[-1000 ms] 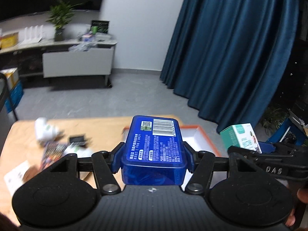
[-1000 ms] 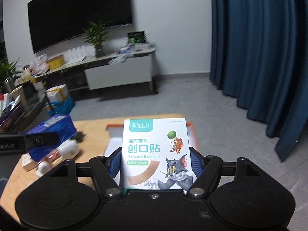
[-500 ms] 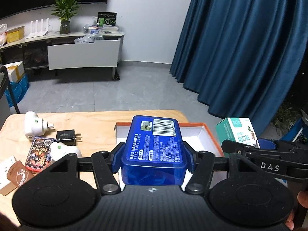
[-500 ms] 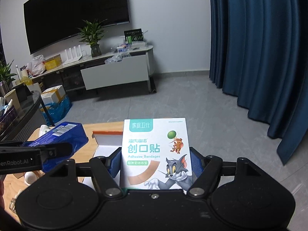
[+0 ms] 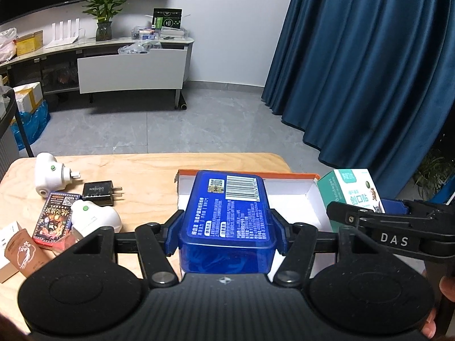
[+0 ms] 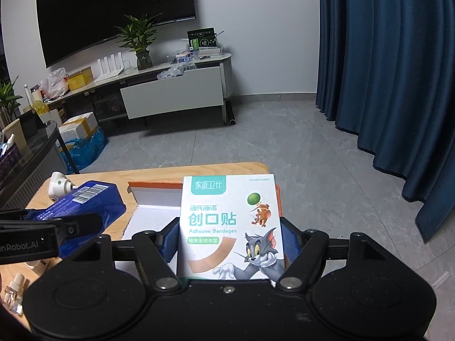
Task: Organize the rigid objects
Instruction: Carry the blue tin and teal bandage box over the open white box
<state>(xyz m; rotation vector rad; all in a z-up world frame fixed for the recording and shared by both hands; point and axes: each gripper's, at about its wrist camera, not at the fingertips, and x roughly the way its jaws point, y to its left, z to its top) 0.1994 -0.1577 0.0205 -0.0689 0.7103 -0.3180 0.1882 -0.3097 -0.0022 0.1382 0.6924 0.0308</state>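
Translucent blue hard-plastic case [image 5: 227, 216], stiff but slick, sits clamped by its long sides in my left tongs [image 5: 227, 234], while my right tongs [image 6: 229, 244] pinch the light, crushable cardboard bandage box [image 6: 230, 224], both over the white orange-rimmed tray [image 5: 287, 196] just ahead.

– Where is there room to pass?

– The white floor of the orange-rimmed tray [image 5: 295, 199] lies bare, open from above. The far strip of the wooden table [image 5: 159, 167] beyond it is free too.

– And what blocks the way?

– On the left: two white plugs [image 5: 49, 174], a black charger [image 5: 98, 193], a card box [image 5: 54, 218] and a brown tube [image 5: 24, 255], packed close. The right gripper [image 5: 378, 218] with its bandage box [image 5: 352, 191] crowds the tray's right wall.
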